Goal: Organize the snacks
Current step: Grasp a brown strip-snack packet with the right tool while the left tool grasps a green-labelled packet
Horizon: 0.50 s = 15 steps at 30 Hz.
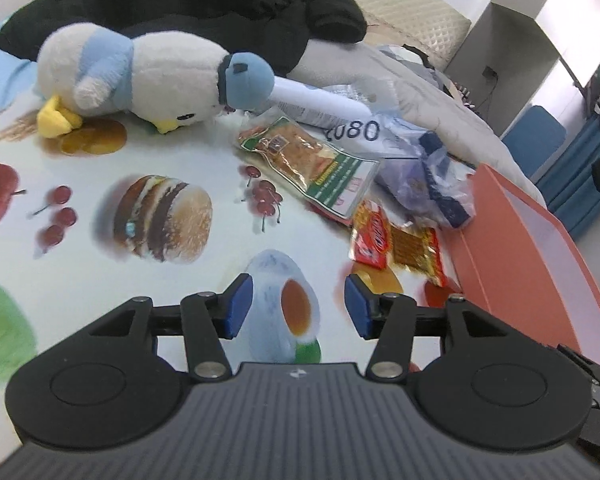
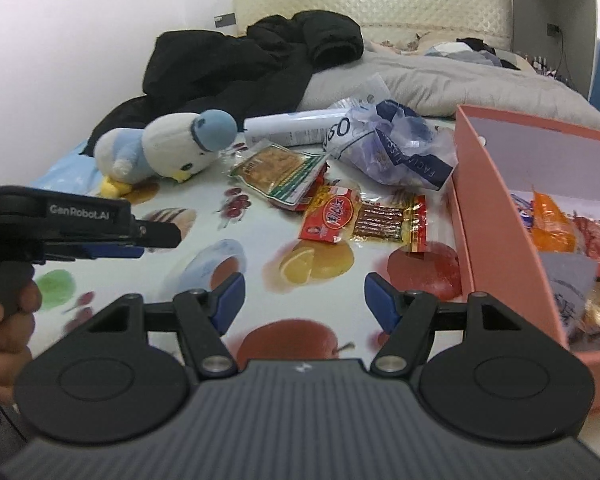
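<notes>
Loose snack packets lie on a food-print sheet: a green-edged packet (image 1: 312, 160) (image 2: 278, 170), a red packet (image 1: 374, 236) (image 2: 332, 218) and a clear pack of brown sticks (image 1: 416, 254) (image 2: 388, 222). A crumpled blue-and-clear bag (image 2: 396, 148) (image 1: 432, 184) lies behind them. The salmon-pink box (image 2: 496, 216) (image 1: 512, 264) at the right holds several orange and red packets. My left gripper (image 1: 299, 306) hangs open over the sheet, short of the red packet, nothing between its pads. My right gripper (image 2: 304, 300) is open too, empty, left of the box. The left gripper (image 2: 152, 236) shows side-on in the right wrist view.
A white-and-blue plush duck (image 1: 148, 76) (image 2: 168, 148) lies at the back left. A black jacket (image 2: 236, 64) (image 1: 204, 4), a grey duvet (image 2: 440, 76) and a white tube (image 2: 288, 128) sit behind the snacks. A hand (image 2: 4, 320) grips the left tool.
</notes>
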Motion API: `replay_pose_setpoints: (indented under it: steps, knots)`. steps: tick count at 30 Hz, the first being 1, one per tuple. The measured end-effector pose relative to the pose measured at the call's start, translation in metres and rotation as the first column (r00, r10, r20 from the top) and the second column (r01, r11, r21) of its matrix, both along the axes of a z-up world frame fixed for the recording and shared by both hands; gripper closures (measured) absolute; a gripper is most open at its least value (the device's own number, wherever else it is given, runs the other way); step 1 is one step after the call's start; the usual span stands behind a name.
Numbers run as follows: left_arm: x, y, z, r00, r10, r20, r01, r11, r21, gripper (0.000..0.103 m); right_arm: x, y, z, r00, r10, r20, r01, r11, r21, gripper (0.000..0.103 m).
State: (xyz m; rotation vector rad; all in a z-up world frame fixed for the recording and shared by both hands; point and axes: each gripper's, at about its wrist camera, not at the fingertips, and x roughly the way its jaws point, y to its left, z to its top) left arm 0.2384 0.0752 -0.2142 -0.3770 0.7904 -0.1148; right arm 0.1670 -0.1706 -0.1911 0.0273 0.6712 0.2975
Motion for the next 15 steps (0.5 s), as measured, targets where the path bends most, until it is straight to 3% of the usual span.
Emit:
replay_pose_setpoints:
  steps: [5,12,15]
  knots:
    - [0.043,0.006,-0.017,1.000,0.023,-0.001,-0.023,0.999,-0.031,0.047,0.033,0.003,-0.018,0.999,-0.038,-0.008,0.038,0.999,-0.024,0.035]
    - [0.105,0.013,-0.035,0.998,0.055,0.009,-0.053,0.988,-0.142,0.052,0.082,0.011,-0.040,0.990,-0.138,0.011,0.138,0.987,-0.079,0.033]
    - [0.125,0.014,-0.043,0.998,0.062,-0.002,-0.061,0.979,-0.194,0.052,0.102,0.010,-0.046,0.984,-0.179,0.018,0.180,0.981,-0.074,0.017]
